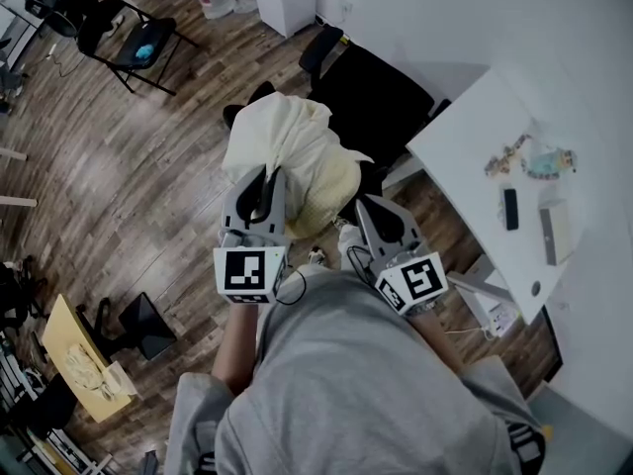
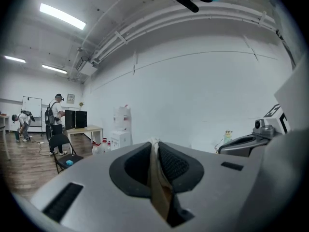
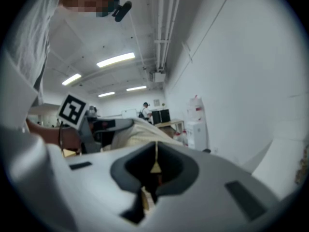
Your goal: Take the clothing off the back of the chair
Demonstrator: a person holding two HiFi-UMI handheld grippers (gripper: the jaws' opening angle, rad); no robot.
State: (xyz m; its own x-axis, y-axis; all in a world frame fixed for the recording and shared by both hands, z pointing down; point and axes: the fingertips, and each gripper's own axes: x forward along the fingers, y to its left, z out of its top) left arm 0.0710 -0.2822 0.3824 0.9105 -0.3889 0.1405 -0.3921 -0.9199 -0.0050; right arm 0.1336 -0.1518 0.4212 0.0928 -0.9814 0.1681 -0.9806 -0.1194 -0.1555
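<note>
garment (image 1: 297,151) clamped in both jaws
right gripper (image 1: 368,209) pinches little of it; it may slip out, or snag on chair (image 1: 381,102) ahead.

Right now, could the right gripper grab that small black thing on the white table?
Probably not yet: the right gripper is shut on the cream clothing. The small black thing lies uncovered on the white table, so the way seems free once it lets go.
</note>
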